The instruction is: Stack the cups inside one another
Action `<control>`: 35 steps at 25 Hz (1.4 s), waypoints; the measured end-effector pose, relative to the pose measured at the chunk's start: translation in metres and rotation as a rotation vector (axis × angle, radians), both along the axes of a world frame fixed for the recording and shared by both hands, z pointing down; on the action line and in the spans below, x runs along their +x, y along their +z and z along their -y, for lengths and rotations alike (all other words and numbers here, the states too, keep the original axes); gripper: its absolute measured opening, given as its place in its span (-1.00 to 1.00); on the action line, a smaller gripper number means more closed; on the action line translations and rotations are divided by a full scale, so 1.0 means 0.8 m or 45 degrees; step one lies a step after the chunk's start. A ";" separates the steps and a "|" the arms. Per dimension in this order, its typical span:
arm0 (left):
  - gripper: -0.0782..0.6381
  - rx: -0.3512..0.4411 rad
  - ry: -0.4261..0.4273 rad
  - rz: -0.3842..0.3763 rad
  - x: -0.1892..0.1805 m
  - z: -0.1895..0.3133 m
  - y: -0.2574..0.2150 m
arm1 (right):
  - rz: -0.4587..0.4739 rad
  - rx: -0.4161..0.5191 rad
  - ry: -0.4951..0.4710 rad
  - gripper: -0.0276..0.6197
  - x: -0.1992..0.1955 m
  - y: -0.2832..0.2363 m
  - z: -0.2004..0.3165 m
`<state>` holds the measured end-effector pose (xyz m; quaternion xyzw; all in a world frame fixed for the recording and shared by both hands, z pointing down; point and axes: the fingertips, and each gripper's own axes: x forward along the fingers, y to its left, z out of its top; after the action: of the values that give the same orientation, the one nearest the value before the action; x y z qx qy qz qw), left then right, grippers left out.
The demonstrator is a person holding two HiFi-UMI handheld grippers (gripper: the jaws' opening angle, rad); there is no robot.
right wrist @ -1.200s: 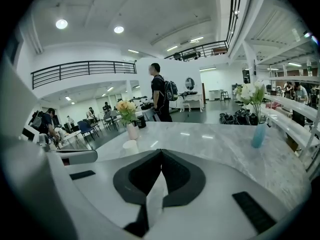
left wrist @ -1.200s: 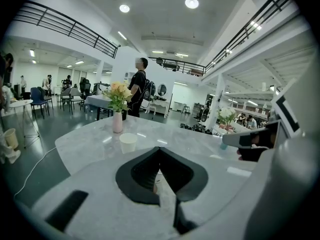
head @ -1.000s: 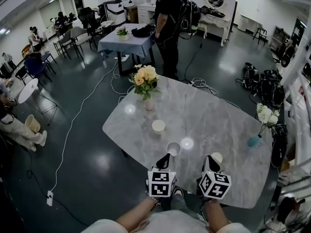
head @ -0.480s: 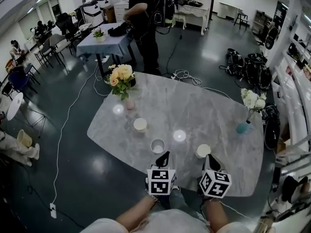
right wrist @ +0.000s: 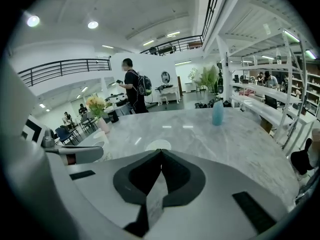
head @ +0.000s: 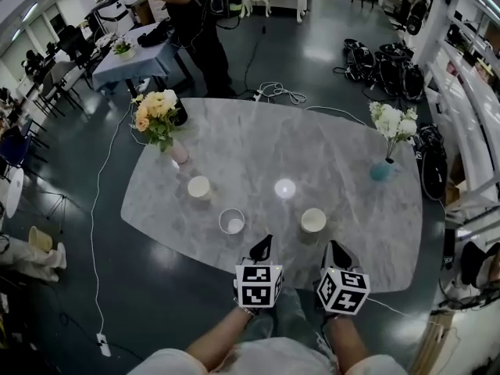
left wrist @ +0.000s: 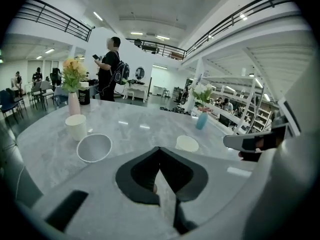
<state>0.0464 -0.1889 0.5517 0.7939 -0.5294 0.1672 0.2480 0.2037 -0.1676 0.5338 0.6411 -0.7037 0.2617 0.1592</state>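
Cups, three of them, stand apart on the grey marble tabletop (head: 258,151), none inside another. A cream cup (head: 198,187) sits toward the left, near a pink vase (head: 180,154) holding yellow flowers (head: 155,109). A white cup (head: 231,221) with a grey inside stands closer to the near edge, just beyond the left tool (head: 265,242) and a little to its left. A second cream cup (head: 313,220) stands just beyond the right tool (head: 334,247), slightly to its left. Both tools hover side by side over the near edge of the tabletop, pointing forward and down. In the left gripper view the left tool's jaws meet at their tips with nothing between them. In the right gripper view the right tool's jaws are likewise pressed together and empty. A blue vase (head: 380,169) with white flowers (head: 394,119) stands near the right end of the tabletop. A person (head: 191,10) in dark clothes stands on the floor beyond the far edge.
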 end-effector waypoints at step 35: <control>-0.79 -0.241 0.009 0.043 0.035 0.000 0.119 | 0.072 -0.153 -0.162 -0.70 -0.031 0.113 0.033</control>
<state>0.0746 -0.1890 0.6472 0.7658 -0.5126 0.2306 0.3124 0.1790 -0.1939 0.6242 0.5767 -0.7303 0.3108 0.1936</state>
